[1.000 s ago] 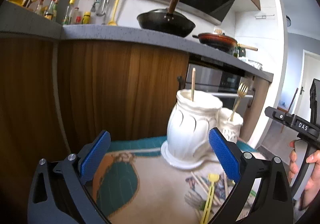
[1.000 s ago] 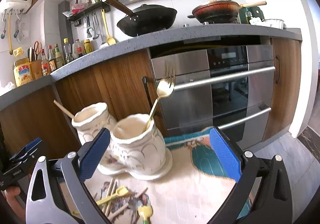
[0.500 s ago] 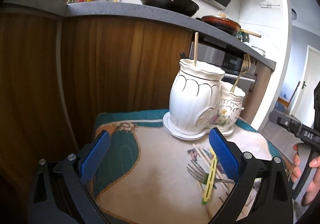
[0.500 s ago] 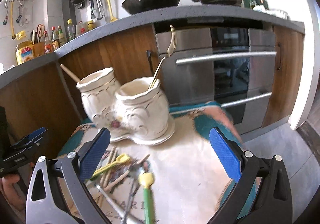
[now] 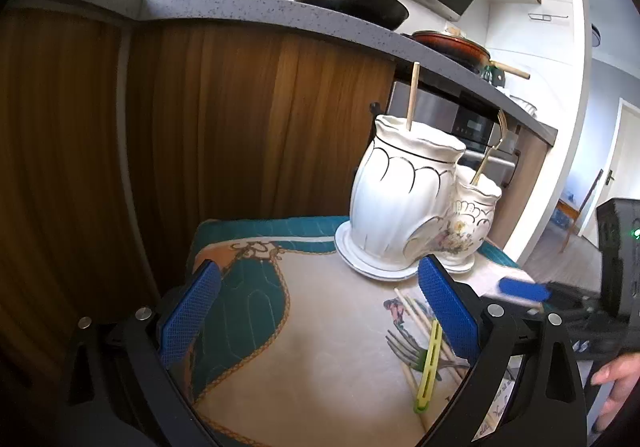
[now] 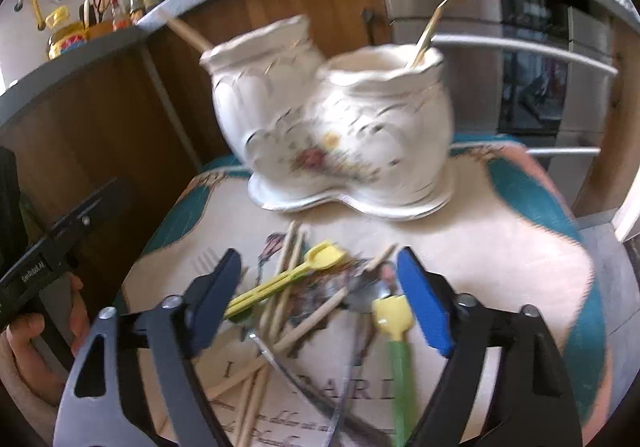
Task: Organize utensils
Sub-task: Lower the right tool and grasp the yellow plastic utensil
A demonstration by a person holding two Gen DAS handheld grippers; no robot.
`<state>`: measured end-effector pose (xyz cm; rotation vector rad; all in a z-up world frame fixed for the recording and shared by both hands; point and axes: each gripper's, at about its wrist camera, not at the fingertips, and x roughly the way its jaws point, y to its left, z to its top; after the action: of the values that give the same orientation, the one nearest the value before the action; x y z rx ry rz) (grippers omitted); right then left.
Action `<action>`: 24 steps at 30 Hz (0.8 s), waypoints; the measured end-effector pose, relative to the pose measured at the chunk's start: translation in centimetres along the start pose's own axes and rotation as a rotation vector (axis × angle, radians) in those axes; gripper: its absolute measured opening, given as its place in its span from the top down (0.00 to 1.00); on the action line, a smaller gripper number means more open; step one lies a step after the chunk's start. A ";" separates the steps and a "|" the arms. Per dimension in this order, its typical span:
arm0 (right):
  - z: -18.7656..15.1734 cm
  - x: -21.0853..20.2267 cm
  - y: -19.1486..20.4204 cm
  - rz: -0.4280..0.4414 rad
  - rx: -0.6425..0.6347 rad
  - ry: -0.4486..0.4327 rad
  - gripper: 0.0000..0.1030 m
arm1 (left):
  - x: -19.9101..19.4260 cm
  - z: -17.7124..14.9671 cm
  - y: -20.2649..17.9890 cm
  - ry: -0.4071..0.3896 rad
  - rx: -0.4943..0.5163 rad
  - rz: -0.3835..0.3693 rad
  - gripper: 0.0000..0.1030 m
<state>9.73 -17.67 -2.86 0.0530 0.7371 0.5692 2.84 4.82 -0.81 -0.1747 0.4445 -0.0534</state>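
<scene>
Right gripper (image 6: pixel 318 295), jaws apart and empty, straddles the tangled utensil pile (image 6: pixel 304 295) lying before the ceramic holder (image 6: pixel 340 127). Risk: closing may snag several crossed pieces. Left gripper (image 5: pixel 318 313), also apart, holds nothing.

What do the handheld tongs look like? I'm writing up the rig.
Both the left tongs and right tongs have black triangular cut-out arms, silver screws, and blue textured pads. White lettering marks the left one's body. No cables or sleeves show.
</scene>
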 end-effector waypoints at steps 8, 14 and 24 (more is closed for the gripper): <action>-0.2 2.6 1.6 0.043 0.022 0.121 0.63 | 0.0 0.0 0.1 0.000 -0.004 -0.015 0.05; -0.2 4.6 1.7 0.035 0.080 0.166 0.63 | -0.1 0.1 0.1 -0.003 -0.004 -0.018 0.05; 0.0 4.3 1.2 0.040 0.113 0.145 0.91 | 0.0 0.1 0.2 0.000 -0.002 -0.021 0.05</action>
<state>11.73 -14.48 -5.26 0.1322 0.9110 0.5730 2.86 4.99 -0.76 -0.1810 0.4429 -0.0737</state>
